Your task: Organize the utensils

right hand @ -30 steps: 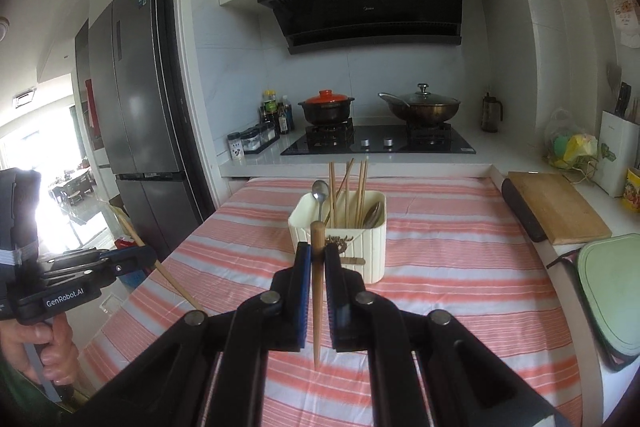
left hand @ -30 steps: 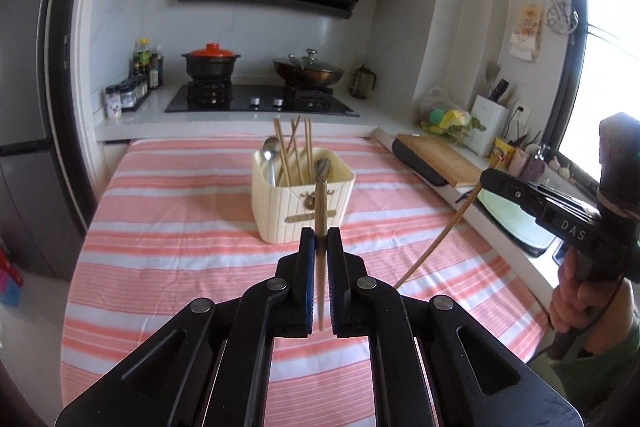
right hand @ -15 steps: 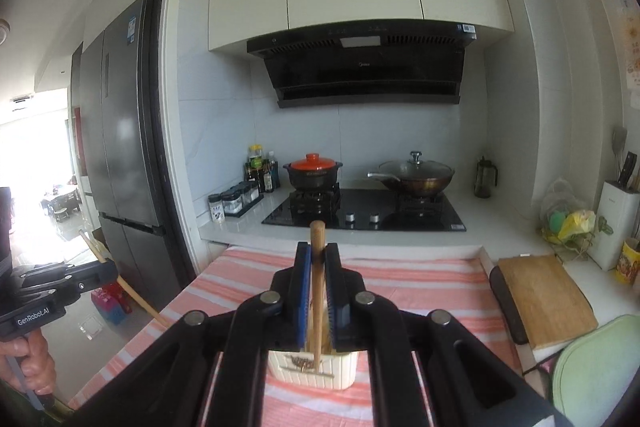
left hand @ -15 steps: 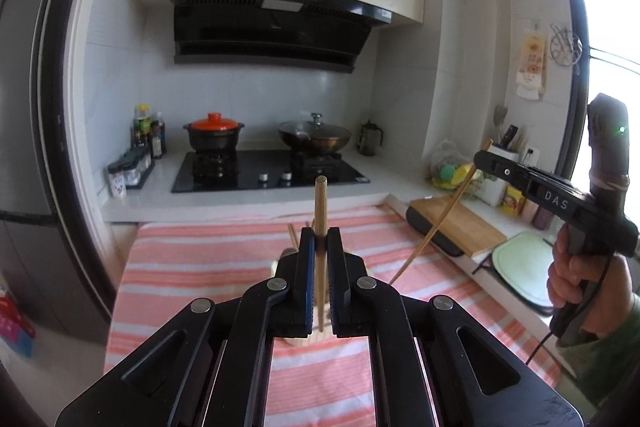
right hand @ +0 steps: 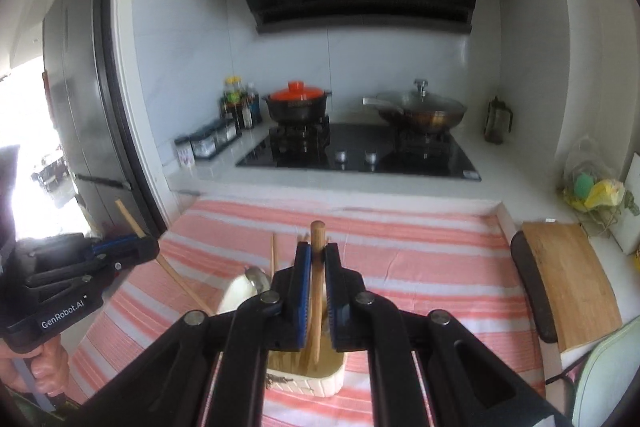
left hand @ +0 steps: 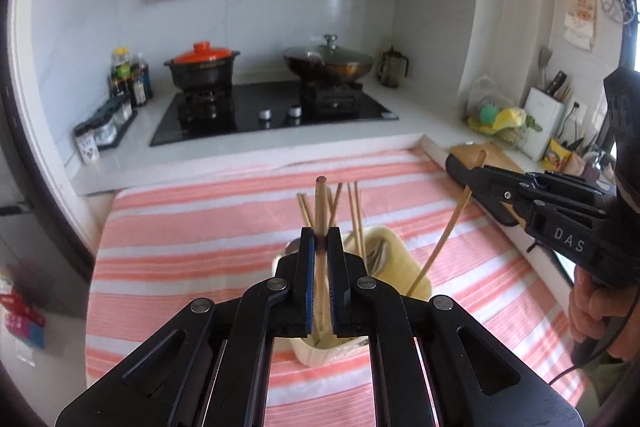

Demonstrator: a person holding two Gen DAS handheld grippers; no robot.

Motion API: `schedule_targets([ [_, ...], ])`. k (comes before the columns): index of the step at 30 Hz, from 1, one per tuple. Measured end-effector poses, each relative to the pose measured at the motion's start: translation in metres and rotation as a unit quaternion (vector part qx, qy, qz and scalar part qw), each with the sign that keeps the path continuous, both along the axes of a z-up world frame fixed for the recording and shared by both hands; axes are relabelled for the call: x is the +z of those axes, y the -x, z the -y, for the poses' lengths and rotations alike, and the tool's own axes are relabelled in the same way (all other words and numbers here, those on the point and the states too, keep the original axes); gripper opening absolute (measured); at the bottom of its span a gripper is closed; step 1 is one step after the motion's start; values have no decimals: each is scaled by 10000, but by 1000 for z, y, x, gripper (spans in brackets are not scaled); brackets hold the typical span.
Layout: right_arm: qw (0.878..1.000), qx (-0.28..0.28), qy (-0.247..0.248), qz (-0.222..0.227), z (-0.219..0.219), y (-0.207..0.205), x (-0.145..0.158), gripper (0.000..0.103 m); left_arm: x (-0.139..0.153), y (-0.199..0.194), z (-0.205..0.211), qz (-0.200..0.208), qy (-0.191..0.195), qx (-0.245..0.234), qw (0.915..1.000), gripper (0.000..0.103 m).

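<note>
Holder (left hand: pixel 404 267) half hidden behind grippers, chopstick tips unseen

We list a cream holder (left hand: pixel 404 259), centre frame, holding upright chopsticks (left hand: pixel 354 211) and spoons; two chopsticks (left hand: pixel 320 223) (right hand: pixel 317 291) clamped above it.

Cream ribbed plastic utensil holder (left hand: pixel 404 263) on striped pink-and-white cloth tabletop (left hand: pixel 200 251), wooden chopsticks (left hand: pixel 354 215) upright in it. Black gas hob (right hand: pixel 360 155) behind tabletop: black pot with orange lid (right hand: pixel 298 103) left, lidded wok (right hand: pixel 424 111) right. Wooden cutting board (right hand: pixel 568 279) right of tabletop.
</note>
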State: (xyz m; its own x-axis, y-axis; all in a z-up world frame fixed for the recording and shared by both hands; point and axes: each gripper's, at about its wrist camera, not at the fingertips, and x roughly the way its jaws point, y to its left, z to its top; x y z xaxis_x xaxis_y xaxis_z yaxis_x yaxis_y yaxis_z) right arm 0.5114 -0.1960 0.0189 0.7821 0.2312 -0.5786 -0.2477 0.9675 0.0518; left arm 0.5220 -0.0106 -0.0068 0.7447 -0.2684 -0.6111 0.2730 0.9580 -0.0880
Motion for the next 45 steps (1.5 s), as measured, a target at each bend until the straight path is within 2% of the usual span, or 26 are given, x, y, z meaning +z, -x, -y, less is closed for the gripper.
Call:
schedule_targets([
  [3, 9976, 1, 16, -688, 1, -38, -38, 7, -30, -29, 8, -420, -108, -6, 9991, 5],
  [5, 9956, -23, -97, -935, 3, -53, -57, 8, -44, -40, 12, -533, -158, 37, 9984, 6],
  [7, 9936, -17, -191, -1117, 4, -65, -69, 9, -50, -43, 12, -559, -143, 58, 9983, 12],
  [8, 9930, -47, -221, -1158, 5, -68, -72, 12, -50, -39, 12, -554, -110, 65, 9984, 29],
  [9, 9929, -87, -249, -1156, 7, -68, -73, 29, -48, -34, 10, -504, -75, 76, 9987, 49],
  [10, 9935, -147, -252, -1101, 9, -66, -70, 51, -44, -26, 8, -398, -59, 90, 9991, 58],
  [11, 9948, -217, -273, -958, 13, -60, -66, 56, -40, -15, 6, -239, -72, 111, 9996, 68],
  [13, 9971, -340, -218, -647, 20, -43, -51, 57, -29, 10, 1, 86, -180, 164, 9997, 76],
  [15, 9984, -369, -183, -395, 26, -17, -36, 57, -18, 44, -5, 422, -319, 344, 9980, 95],
  [16, 9988, -378, -196, -235, 28, -2, -28, 58, -14, 63, -7, 630, -366, 468, 9962, 100],
  [17, 9990, -377, -215, -50, 30, 16, -20, 61, -10, 85, -9, 861, -401, 593, 9937, 103],
  [19, 9984, -377, -226, 345, 31, 56, -6, 74, -8, 127, -8, 1188, -556, 859, 9876, 103],
  [21, 9968, -367, -212, 680, 30, 100, 3, 83, -10, 162, -4, 1315, -732, 1033, 9832, 103],
  [22, 9958, -353, -214, 820, 29, 121, 6, 84, -12, 179, -3, 1341, -782, 1127, 9814, 103],
  [24, 9940, -308, -221, 1027, 26, 162, 6, 84, -17, 212, -1, 1333, -782, 1298, 9794, 103],
  [27, 9935, -434, -157, 1044, 21, 212, -7, 88, -26, 255, -9, 1186, -414, 1347, 9829, 103],
  [30, 9943, -566, -120, 897, 21, 252, -33, 103, -37, 282, -17, 943, -220, 1544, 9833, 103],
  [32, 9954, -593, -200, 729, 23, 270, -48, 103, -43, 291, -21, 674, -283, 1722, 9823, 103],
  [36, 9951, -651, -359, 649, 27, 296, -58, 103, -50, 303, -23, 505, -89, 1630, 9853, 103],
  [41, 9954, -628, -314, 654, 24, 306, -49, 103, -43, 317, -13, 634, -284, 1565, 9852, 103],
  [45, 9955, -607, -292, 673, 20, 310, -43, 103, -38, 323, -11, 667, -280, 1514, 9858, 103],
])
